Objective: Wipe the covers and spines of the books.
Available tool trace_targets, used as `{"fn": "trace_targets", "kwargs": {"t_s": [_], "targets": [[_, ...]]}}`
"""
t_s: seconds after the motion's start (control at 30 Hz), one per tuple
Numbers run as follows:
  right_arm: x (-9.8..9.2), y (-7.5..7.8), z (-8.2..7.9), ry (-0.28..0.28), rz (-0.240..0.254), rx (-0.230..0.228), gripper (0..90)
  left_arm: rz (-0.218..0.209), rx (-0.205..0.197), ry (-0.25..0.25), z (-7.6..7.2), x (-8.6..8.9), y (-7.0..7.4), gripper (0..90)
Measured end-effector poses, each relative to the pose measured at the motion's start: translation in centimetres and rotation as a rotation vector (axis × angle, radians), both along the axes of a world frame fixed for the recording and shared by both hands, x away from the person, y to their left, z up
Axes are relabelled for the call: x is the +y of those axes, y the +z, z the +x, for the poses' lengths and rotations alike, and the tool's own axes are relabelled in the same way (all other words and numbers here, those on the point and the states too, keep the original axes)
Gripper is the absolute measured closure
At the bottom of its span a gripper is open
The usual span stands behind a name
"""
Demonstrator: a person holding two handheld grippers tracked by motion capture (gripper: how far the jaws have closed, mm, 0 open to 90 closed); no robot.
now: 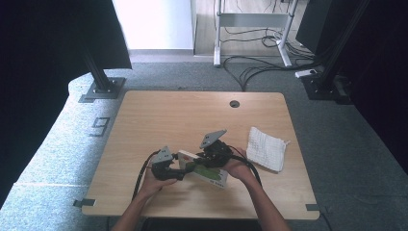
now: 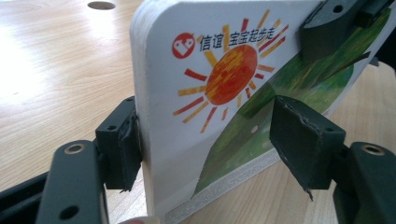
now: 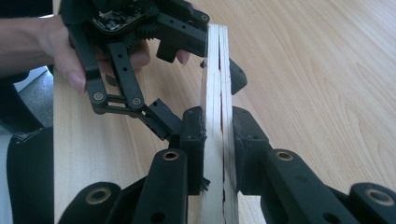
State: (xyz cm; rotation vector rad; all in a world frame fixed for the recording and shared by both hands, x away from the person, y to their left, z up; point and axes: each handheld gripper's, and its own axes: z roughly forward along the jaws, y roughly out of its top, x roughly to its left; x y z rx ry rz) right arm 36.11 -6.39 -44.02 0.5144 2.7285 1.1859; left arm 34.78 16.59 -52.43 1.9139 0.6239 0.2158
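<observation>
My right tongs point(image 3: 218, 154) pinch the book point(image 3: 215, 93) by its edge, held upright over the worktop point(image 1: 159, 115). My left tongs point(image 2: 210, 140) stand spread around the cover, one pad clear. Cloth point(image 1: 265, 148) lies near.

Both grippers, left point(image 1: 177, 172) and right point(image 1: 208, 159), are black linkage frames with brass-ringed pivot holes and blocky dark rubber pads point(image 2: 303, 140). Each carries a grey three-cornered plate point(image 1: 212, 138) and trails a black cable point(image 1: 251, 166). The forearms, lower frame, are bare.
</observation>
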Motion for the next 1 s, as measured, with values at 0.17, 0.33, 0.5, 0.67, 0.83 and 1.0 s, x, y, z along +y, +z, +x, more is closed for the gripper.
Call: {"fn": "trace_targets", "kwargs": {"t_s": [0.17,0.33,0.5,0.67,0.83,1.0], "targets": [[-0.1,0.0,0.2,0.021,0.002,0.007,75.6,-0.001,-0.003,-0.017,0.2,-0.1,-0.2,24.9],[0.0,0.0,0.2,0.061,0.002,0.007,75.7,-0.001,-0.016,-0.039,-0.1,-0.1,-0.1,25.0],[0.0,0.0,0.2,0.080,-0.004,0.001,74.8,0.030,-0.048,-0.053,-0.6,-0.2,0.0,32.2],[-0.2,0.0,0.2,0.049,-0.019,-0.013,63.1,0.023,-0.068,-0.050,-1.1,0.3,-0.2,39.9],[-1.3,-0.3,0.4,-0.021,-0.033,-0.033,56.7,0.013,-0.075,-0.036,-1.4,0.6,-0.5,49.4],[-2.0,-0.3,0.2,-0.013,0.001,-0.028,60.1,-0.001,-0.076,-0.049,-1.7,0.6,-0.4,53.0]]}}
